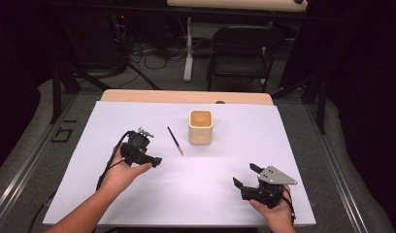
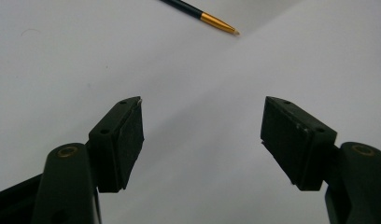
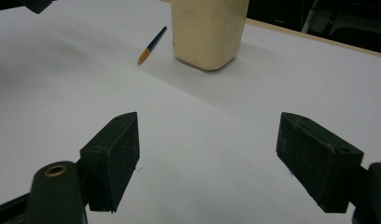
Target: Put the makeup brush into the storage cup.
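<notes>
Left gripper [image 1: 155, 161], jaws wide and empty, sits at the slim dark gold-tipped pencil's [image 1: 175, 140] 8 o'clock, probably lining up a grab; right gripper [image 1: 244, 177] waits wide too.

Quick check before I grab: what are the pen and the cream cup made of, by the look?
Pen: probably plastic, glossy dark barrel; gold, metallic-looking tip.
Cup: matte cream walls with rounded corners; ceramic or plastic, can't tell which.

On the surface [image 1: 196, 184], the pen [image 1: 175, 141] lies just left of the cup [image 1: 201, 127], left gripper [image 1: 155, 161] nearer it, right gripper [image 1: 244, 175] well apart.
</notes>
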Demonstrator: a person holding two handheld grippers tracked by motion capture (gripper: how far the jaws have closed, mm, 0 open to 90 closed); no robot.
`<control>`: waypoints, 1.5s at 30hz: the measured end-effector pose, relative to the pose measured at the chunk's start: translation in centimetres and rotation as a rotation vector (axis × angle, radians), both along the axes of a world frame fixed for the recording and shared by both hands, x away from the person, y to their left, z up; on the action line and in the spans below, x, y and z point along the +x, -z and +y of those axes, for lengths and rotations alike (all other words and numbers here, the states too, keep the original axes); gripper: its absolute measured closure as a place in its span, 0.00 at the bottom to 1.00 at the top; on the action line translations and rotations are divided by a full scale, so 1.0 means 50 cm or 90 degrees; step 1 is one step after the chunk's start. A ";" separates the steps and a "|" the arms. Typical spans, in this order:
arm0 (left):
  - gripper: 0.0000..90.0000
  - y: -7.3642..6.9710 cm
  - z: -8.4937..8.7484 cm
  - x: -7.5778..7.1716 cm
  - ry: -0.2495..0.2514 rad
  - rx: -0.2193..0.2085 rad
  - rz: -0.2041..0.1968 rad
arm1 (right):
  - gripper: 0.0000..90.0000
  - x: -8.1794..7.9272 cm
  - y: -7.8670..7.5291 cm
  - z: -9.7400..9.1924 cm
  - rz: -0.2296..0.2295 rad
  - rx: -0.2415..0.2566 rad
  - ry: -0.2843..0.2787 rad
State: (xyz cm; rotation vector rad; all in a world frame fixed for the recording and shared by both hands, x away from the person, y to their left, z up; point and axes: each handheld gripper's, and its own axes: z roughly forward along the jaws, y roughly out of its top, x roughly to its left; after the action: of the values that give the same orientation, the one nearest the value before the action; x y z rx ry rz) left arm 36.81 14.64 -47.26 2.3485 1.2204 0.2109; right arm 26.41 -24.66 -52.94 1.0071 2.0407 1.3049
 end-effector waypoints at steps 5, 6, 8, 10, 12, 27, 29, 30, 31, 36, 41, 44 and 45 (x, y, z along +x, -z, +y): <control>0.34 0.007 -0.012 0.028 -0.009 0.010 0.011 | 0.24 0.000 0.001 0.000 0.003 0.001 -0.002; 0.34 0.007 -0.012 0.028 -0.009 0.010 0.011 | 0.24 0.000 0.001 0.000 0.003 0.001 -0.002; 0.34 0.008 -0.018 0.046 -0.020 0.009 0.020 | 0.24 0.002 0.002 0.000 0.003 0.000 -0.003; 0.34 0.008 -0.020 0.053 -0.025 0.012 0.020 | 0.24 0.002 0.002 0.000 0.003 0.000 -0.003; 0.34 0.007 -0.022 0.065 -0.033 0.017 0.024 | 0.24 0.002 0.002 0.000 0.004 0.000 -0.003; 0.33 0.013 -0.034 0.133 -0.081 0.033 0.063 | 0.24 0.003 0.004 -0.001 0.010 0.000 -0.004; 0.33 0.012 -0.038 0.138 -0.084 0.035 0.066 | 0.24 0.004 0.005 -0.001 0.010 0.000 -0.005; 0.33 0.012 -0.040 0.140 -0.086 0.035 0.066 | 0.24 0.004 0.005 -0.001 0.011 0.000 -0.004; 0.33 0.012 -0.042 0.143 -0.086 0.036 0.067 | 0.24 0.004 0.005 -0.001 0.012 -0.001 -0.004; 0.34 0.010 -0.055 0.154 -0.091 0.042 0.073 | 0.24 0.005 0.006 -0.001 0.012 0.000 -0.006; 0.35 0.010 -0.065 0.167 -0.102 0.035 0.083 | 0.24 0.005 0.006 -0.001 0.012 0.000 -0.007; 0.35 0.011 -0.070 0.172 -0.107 0.042 0.084 | 0.24 0.005 0.007 -0.001 0.013 0.000 -0.007; 0.36 0.013 -0.075 0.177 -0.110 0.042 0.083 | 0.24 0.005 0.007 -0.001 0.013 0.000 -0.007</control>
State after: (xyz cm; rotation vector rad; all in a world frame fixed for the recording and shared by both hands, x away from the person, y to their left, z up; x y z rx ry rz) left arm 45.66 10.90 -47.93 2.3442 1.5027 0.1584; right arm 26.65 -24.72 -53.28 1.0138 2.0642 1.3056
